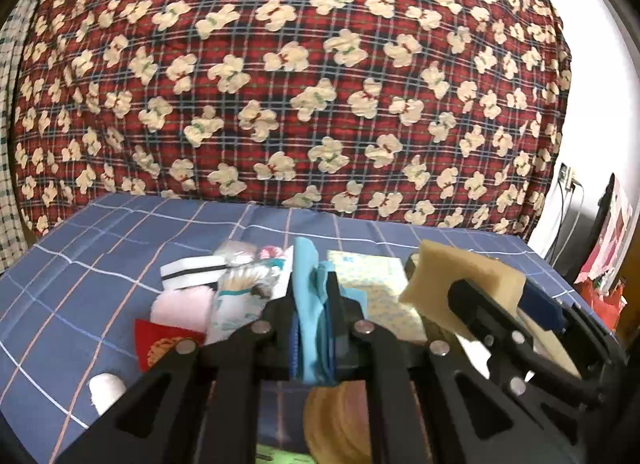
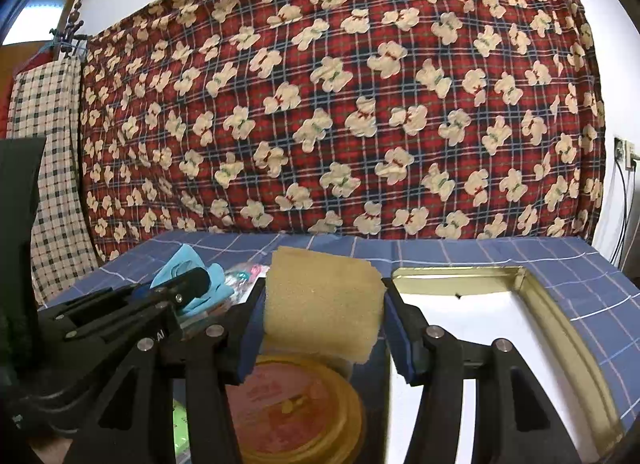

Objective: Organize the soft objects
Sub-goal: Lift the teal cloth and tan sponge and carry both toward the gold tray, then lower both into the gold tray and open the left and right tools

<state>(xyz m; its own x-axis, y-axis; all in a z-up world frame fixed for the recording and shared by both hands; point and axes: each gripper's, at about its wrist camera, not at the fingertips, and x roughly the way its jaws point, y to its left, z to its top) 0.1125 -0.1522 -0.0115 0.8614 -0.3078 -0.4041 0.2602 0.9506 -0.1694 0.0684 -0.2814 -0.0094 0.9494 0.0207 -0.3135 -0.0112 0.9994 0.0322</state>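
A: Grippers?
B: 2. Left gripper is pinching 1 light-blue cloth, jaws nearly shut. Right gripper is gripping 1 tan sponge, both lifted above the desk.
A: Rest?
B: 1 gold-rimmed white tray sitting just right of the sponge; 1 round gold-edged tin below it. Small soft pile lying left. Blue checked cover is showing open room near the back edge.

Behind my table: red plaid quilt with cream bear print, hung as backdrop; checked cream cloth at its left. Blue grid tablecloth over table. White wall right, socket with cables. Round tin lid, gold rim, just below my view
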